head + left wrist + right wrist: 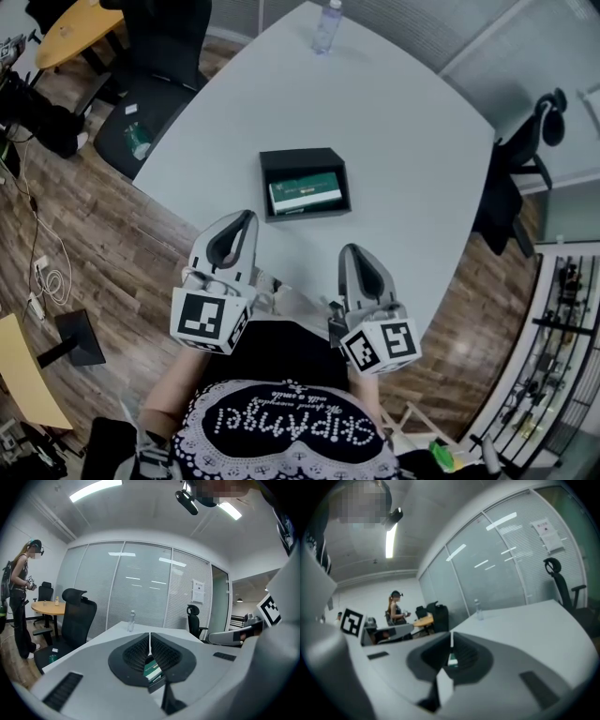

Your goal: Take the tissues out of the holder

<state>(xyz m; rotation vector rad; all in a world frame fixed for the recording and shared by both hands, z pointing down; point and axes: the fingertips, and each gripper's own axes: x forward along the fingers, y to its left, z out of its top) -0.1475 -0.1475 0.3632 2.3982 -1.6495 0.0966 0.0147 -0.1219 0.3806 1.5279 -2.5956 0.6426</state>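
Desk: a pale grey desk (412,141) with rounded corners, running from the near edge out to the far end of the room.
Holder: a black, open-topped rectangular holder (302,157) sits near the middle of the desk, closer to the near edge than the far one.
Tissues: a green-and-white flat pack of tissues (305,192) lies inside the holder, against its near wall, with nothing touching it.
Left gripper: the grey left gripper with a marker cube (246,217) is over the near edge of the desk. It points toward the holder's near left corner and is apart from it.
Left jaws: clenched. The dark ribbed pads meet along a thin line with nothing between them.
Right gripper: the grey right gripper with a marker cube (349,249) is near the left one, to its right. It sits on the near side of the holder and is further from it.
Right jaws: clenched as well, pads together, gripping nothing.
Bottle: a clear plastic water bottle (326,26) stands upright at the far end of the desk, well apart from the holder.
Chairs: a black office chair (150,94) stands on the left of the desk and another (525,150) on the right.
Far left: a round wooden table (80,28), with a standing person (21,597) beside it.
Floor: brown wood planks (103,244).
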